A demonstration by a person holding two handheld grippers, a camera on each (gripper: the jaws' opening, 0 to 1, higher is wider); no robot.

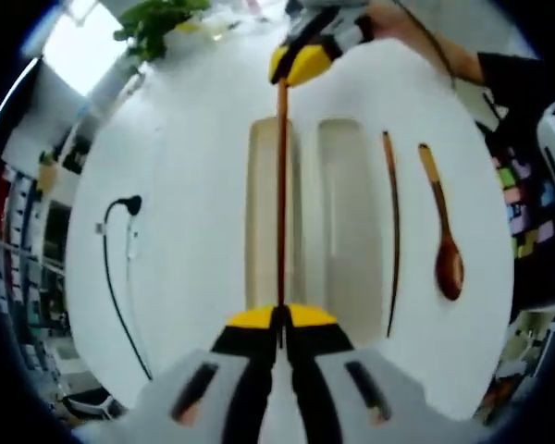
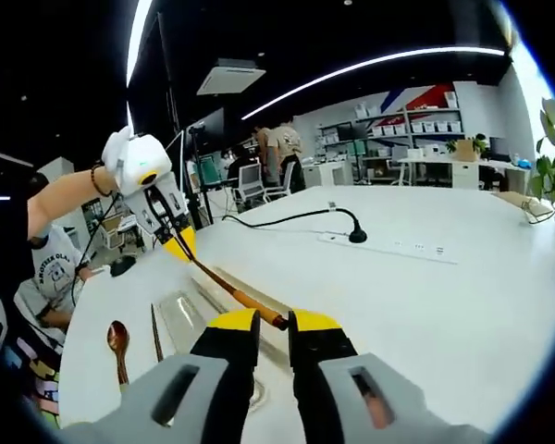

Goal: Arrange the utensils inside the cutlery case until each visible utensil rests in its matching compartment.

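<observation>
**Holding a chopstick above the case**

One chopstick (image 1: pixel 281 194) is gripped at opposite ends by the left gripper (image 1: pixel 281 326) and right gripper (image 1: pixel 301 63), both clenched, over the cutlery case (image 1: pixel 347 213). A second chopstick (image 1: pixel 392 231) and wooden spoon (image 1: pixel 442 227) are seen lying beside the case on the white table (image 1: pixel 185 185). Shelving and people are shown in the right gripper view, where the left gripper is held angled down from a raised forearm.

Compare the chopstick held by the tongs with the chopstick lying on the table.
The held chopstick is gripped at both ends by the left tongs and right tongs, above the cutlery case. The loose chopstick lies ungripped on the table, beside the case. Both are slender dark wood.
</observation>
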